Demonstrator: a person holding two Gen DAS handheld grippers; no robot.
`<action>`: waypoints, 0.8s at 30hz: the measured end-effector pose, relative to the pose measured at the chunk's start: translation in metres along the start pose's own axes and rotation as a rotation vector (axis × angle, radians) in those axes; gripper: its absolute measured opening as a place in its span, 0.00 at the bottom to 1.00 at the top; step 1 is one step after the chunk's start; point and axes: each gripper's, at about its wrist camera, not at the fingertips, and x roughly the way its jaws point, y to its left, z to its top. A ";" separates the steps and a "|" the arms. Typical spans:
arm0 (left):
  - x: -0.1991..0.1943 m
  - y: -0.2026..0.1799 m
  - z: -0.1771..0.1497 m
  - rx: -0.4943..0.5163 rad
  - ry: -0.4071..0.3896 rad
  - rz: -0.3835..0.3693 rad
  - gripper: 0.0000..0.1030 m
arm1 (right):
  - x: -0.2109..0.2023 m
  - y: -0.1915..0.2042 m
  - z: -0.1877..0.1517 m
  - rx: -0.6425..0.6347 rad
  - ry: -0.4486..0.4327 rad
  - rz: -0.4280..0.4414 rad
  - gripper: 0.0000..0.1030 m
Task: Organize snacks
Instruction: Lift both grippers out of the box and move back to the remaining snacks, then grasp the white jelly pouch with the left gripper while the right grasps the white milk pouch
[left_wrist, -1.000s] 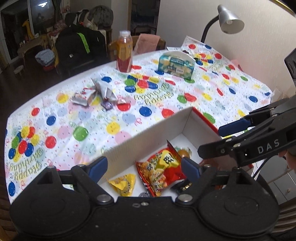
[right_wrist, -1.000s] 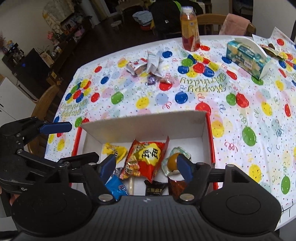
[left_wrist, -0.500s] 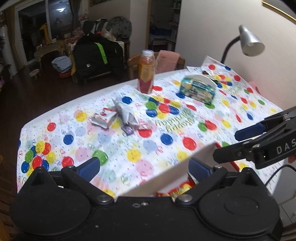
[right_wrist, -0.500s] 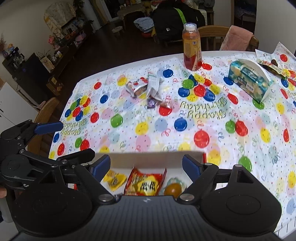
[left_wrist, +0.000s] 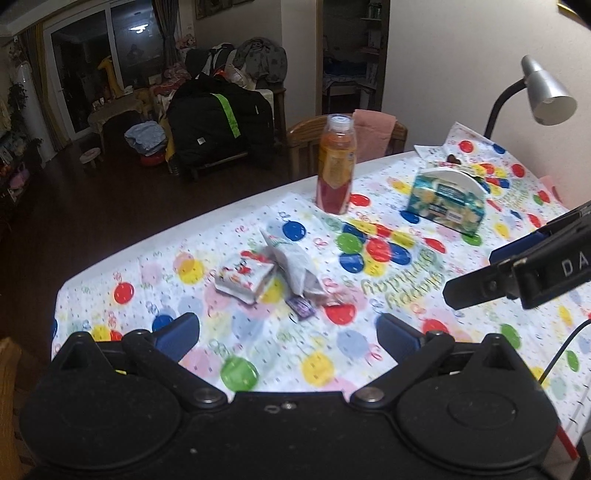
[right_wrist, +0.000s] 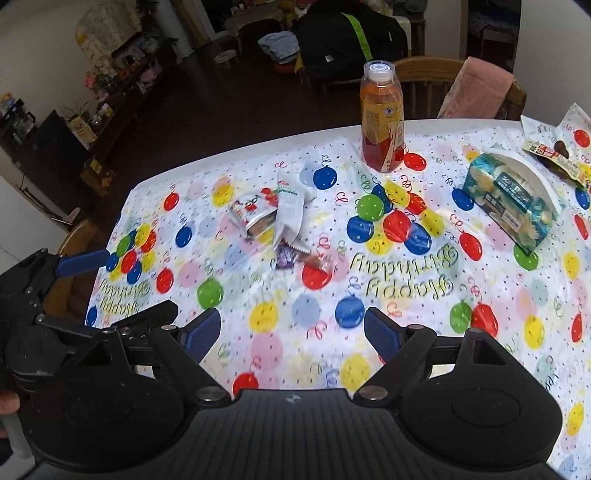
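Loose snacks lie together mid-table: a white-and-red packet (left_wrist: 245, 277) (right_wrist: 255, 214), a crumpled white wrapper (left_wrist: 295, 266) (right_wrist: 291, 218) and a small purple candy (left_wrist: 303, 308) (right_wrist: 284, 256). My left gripper (left_wrist: 288, 332) is open and holds nothing, hovering short of them; in the right wrist view the left gripper (right_wrist: 122, 288) shows at the left edge. My right gripper (right_wrist: 291, 332) is also open and holds nothing. It enters the left wrist view as the right gripper (left_wrist: 491, 269) from the right. The snack box is hidden below both cameras.
An orange drink bottle (left_wrist: 336, 166) (right_wrist: 382, 118) stands at the far table edge, with a tissue box (left_wrist: 447, 199) (right_wrist: 513, 203) to its right. A desk lamp (left_wrist: 546, 92) leans over the far right corner. Wooden chairs (right_wrist: 424, 74) stand behind the table.
Both cameras have swung up and away from the open box with its snacks, which has dropped out of view. The loose snacks mid-table now sit ahead of both grippers.
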 end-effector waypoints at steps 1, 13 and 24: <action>0.006 0.002 0.003 0.002 -0.001 0.003 0.99 | 0.005 -0.001 0.006 -0.001 0.004 0.000 0.83; 0.089 0.030 0.019 0.042 0.031 0.020 0.99 | 0.082 -0.009 0.064 0.001 0.059 -0.024 0.83; 0.164 0.057 0.031 0.106 0.093 0.020 0.98 | 0.160 -0.013 0.103 0.061 0.118 -0.034 0.83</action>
